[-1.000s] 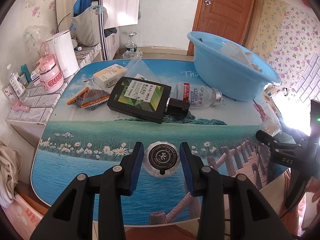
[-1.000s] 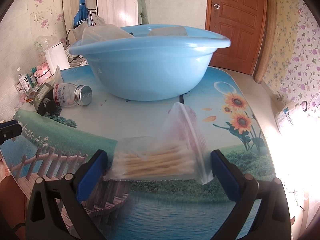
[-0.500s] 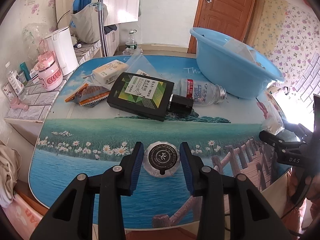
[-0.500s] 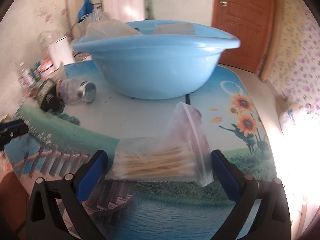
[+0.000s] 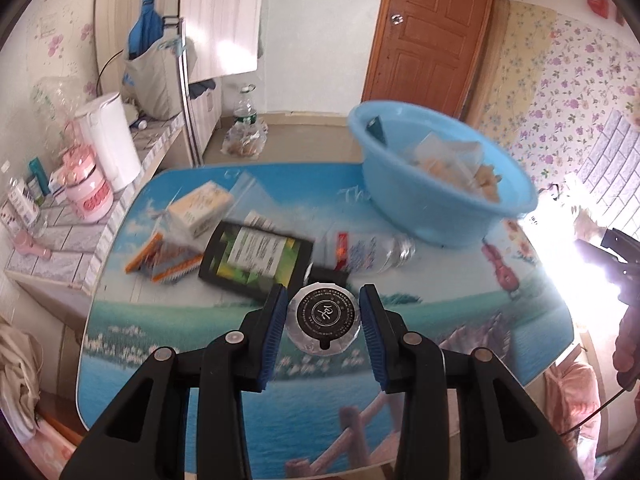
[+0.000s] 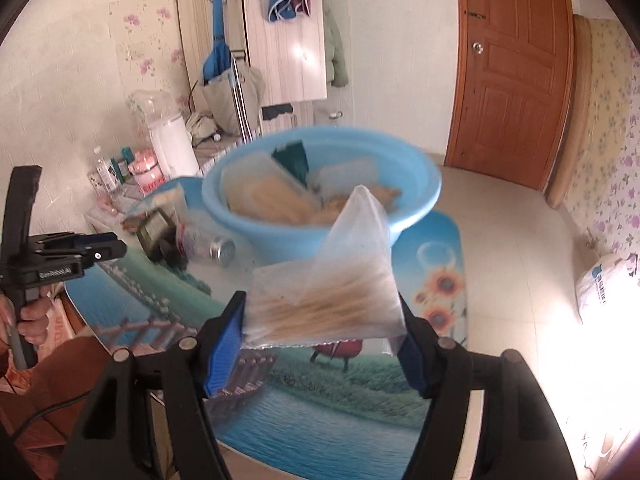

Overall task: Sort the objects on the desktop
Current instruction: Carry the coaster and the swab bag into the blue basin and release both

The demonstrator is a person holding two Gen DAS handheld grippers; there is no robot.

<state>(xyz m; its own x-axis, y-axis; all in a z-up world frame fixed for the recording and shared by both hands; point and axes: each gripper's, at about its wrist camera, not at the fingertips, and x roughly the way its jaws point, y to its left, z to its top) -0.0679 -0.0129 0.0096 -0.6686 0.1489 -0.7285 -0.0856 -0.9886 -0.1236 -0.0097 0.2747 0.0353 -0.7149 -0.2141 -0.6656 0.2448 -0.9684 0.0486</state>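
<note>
A round foil-wrapped puck (image 5: 322,316) is pinched by the left gripper (image 5: 323,322) fingers above the worktop (image 5: 132,344) near edge. A bag of cotton swabs (image 6: 324,304) is clear of the worktop, between the closing right gripper (image 6: 322,338) fingers, probably bound for the blue basin (image 6: 420,196) at the far edge.

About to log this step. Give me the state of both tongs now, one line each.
Left tongs: shut on the round foil-wrapped puck, lifted off the table.
Right tongs: closing on the clear bag of cotton swabs, pads pressing its sides, bag lifted.

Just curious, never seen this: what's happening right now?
Left gripper shut on round tin. Right gripper closing on swab bag. Blue basin ahead, unobstructed.
</note>
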